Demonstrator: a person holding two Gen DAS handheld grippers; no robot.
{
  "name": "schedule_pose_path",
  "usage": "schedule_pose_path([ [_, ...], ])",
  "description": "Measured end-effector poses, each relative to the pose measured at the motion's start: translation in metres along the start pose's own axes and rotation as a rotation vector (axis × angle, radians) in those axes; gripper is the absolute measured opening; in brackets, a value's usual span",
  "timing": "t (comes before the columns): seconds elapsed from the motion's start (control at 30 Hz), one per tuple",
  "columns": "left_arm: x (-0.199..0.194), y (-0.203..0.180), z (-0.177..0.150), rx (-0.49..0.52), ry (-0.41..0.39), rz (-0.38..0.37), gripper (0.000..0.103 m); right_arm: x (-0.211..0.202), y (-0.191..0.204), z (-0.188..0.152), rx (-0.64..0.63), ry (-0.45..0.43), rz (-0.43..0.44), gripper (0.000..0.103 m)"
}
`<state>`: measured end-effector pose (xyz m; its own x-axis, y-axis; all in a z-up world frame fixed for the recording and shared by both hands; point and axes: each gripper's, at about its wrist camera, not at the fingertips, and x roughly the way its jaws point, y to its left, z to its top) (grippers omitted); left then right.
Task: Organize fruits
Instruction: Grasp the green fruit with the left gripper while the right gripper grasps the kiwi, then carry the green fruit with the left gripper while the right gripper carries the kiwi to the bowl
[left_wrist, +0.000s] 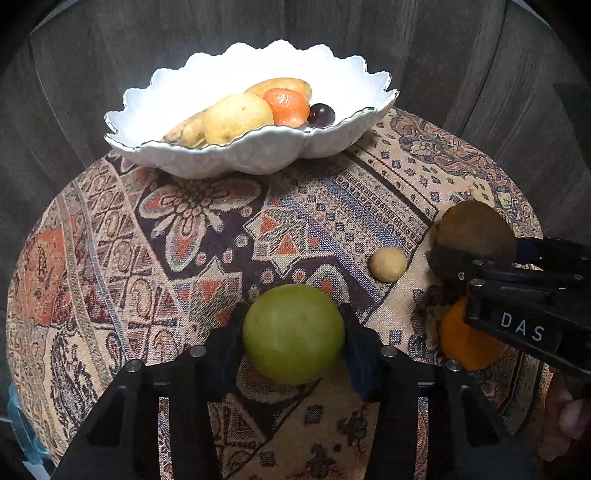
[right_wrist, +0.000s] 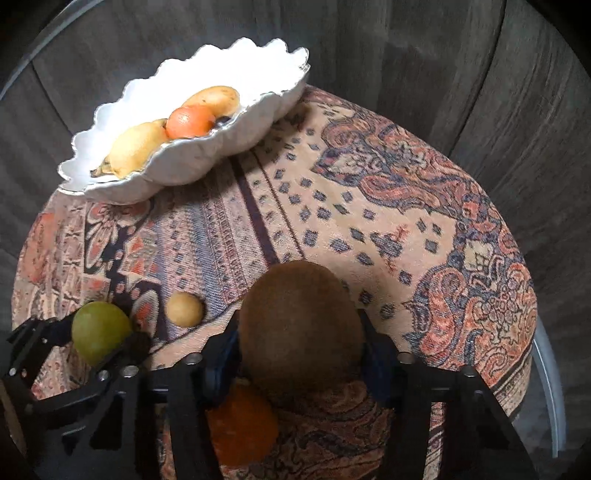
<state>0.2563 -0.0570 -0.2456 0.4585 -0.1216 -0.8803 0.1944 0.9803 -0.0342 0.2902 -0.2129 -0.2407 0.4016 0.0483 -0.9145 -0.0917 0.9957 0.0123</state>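
Observation:
A round green fruit rests on the patterned cloth, and the pads of my left gripper press on both of its sides. To the right, my right gripper is shut on a brown kiwi, which also shows in the left wrist view. An orange lies just under the right gripper's near finger. A small yellow round fruit sits loose between the two grippers. At the table's far side, a white scalloped bowl holds a yellow fruit, a tangerine, a dark grape and some elongated yellow-brown fruits.
The round table wears a patterned cloth whose edge drops to a dark wooden floor on all sides. A hand shows at the lower right behind the right gripper. Bare cloth lies between the bowl and the grippers.

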Motion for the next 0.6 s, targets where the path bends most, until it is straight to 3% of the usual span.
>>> schedule_pose_path([
  [0.6,-0.034,0.013,0.003,-0.031,-0.065,0.002,0.047,-0.035,-0.003,-0.004,0.003,-0.077,-0.005,0.056],
])
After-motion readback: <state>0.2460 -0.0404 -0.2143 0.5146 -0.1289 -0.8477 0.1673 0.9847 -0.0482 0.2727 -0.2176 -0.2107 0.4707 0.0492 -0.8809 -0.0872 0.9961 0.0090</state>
